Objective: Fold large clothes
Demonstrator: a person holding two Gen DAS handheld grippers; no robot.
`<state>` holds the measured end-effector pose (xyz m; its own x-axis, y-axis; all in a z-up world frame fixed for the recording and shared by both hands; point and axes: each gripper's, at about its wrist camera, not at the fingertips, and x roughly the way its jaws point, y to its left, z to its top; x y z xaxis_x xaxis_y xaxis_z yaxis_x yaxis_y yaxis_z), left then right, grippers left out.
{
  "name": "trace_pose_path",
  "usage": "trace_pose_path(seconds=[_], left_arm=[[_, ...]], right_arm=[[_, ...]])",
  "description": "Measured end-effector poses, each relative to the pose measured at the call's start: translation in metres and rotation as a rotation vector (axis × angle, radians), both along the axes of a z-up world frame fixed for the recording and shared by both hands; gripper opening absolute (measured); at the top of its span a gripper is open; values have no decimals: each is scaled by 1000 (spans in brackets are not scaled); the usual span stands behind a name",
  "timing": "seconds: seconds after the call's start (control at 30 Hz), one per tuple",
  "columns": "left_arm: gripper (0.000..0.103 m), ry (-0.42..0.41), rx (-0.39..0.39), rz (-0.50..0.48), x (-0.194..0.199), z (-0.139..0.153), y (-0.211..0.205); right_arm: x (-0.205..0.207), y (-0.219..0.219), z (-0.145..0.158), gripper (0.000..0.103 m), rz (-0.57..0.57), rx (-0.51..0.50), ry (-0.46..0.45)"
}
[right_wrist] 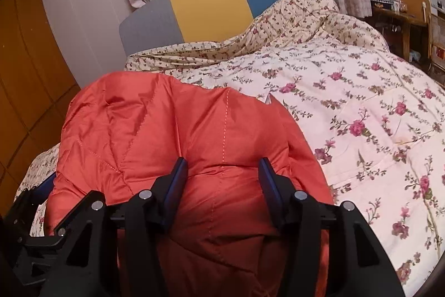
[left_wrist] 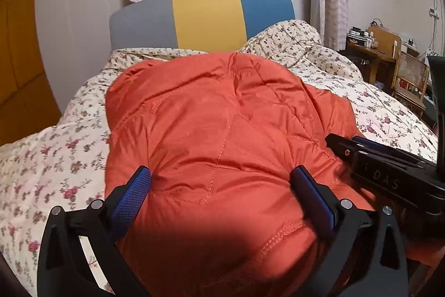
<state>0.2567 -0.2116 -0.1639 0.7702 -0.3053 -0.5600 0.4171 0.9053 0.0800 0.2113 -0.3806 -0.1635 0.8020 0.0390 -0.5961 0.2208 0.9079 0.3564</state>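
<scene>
Left wrist view: orange quilted jacket point(left_wrist: 217, 124) lies bunched in a puffy heap on a bed covered by a floral duvet point(left_wrist: 55, 157). The left hand-held gripper point(left_wrist: 219, 191) has its 2 blue-padded fingers spread wide, straddling a bulge of the fabric, not clamping it. The right hand-held gripper point(left_wrist: 389, 166) lies against the jacket's right edge. Right wrist view: the right hand-held gripper point(right_wrist: 222, 180) also straddles a padded ridge of the jacket point(right_wrist: 172, 130); whether it pinches it I cannot tell. Folding looks partly done at most: bundled, no neat edges, flattening left. No containers are visible.
</scene>
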Motion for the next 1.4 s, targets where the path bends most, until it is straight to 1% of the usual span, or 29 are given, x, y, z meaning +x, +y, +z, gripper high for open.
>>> trace_pose_path(seconds=[0.13, 0.2, 0.33, 0.4, 0.43, 0.47, 0.53, 0.63, 0.77, 0.8, 0.83, 0.93, 1.0, 1.1, 1.13, 1.2, 1.3, 1.33, 1.4], left_arm=[[100, 13, 15, -3, 2, -5, -4], [100, 7, 14, 0, 1, -5, -3], [100, -18, 20, 8, -7, -3, -2], [100, -23, 14, 6, -13, 0, 2], [100, -24, 9, 5, -16, 0, 4], [100, -24, 2, 4, -20, 1, 6], [100, -32, -14, 6, -30, 2, 13], [100, -23, -41, 5, -41, 3, 24], [100, 8, -58, -1, -50, 3, 37], [100, 20, -54, -10, -51, 4, 40], [100, 50, -58, -18, -51, 7, 45], [100, 110, -104, -21, -50, 13, 57], [100, 117, -133, -4, -50, 17, 69], [100, 131, -141, 24, -50, 18, 82], [100, 146, -148, 31, -46, 18, 90], [100, 168, -160, 41, -41, 16, 100], [100, 236, -212, 34, -29, 13, 113], [100, 263, -240, 24, -24, 13, 116], [100, 310, -290, -13, -19, 12, 118]], right_arm=[[1, 0, -3, 52, -3, 2, 8], [0, 0, -2, 52, -4, -2, 5], [-5, 0, 1, 56, -11, -5, -11], [-8, 1, 3, 60, -22, -16, -16], [-11, 2, 4, 65, -37, -24, -18], [-13, 2, 5, 72, -50, -28, -15], [-20, -1, 6, 77, -75, -13, -8], [-31, -4, 6, 77, -88, 24, -8], [-53, -4, 9, 77, -72, 73, 0], [-59, -6, 10, 77, -64, 96, 2], [-65, -9, 9, 78, -52, 131, 5], [-79, -20, 6, 81, -32, 220, 25], [-87, -25, 5, 82, -26, 240, 38], [-94, -29, 2, 85, -15, 271, 88], [-97, -31, 0, 86, -8, 297, 100], [-98, -34, 0, 87, -2, 329, 103], [-92, -39, -2, 92, 4, 378, 116], [-88, -40, -3, 95, 7, 389, 130], [-80, -41, -6, 97, 26, 422, 154]])
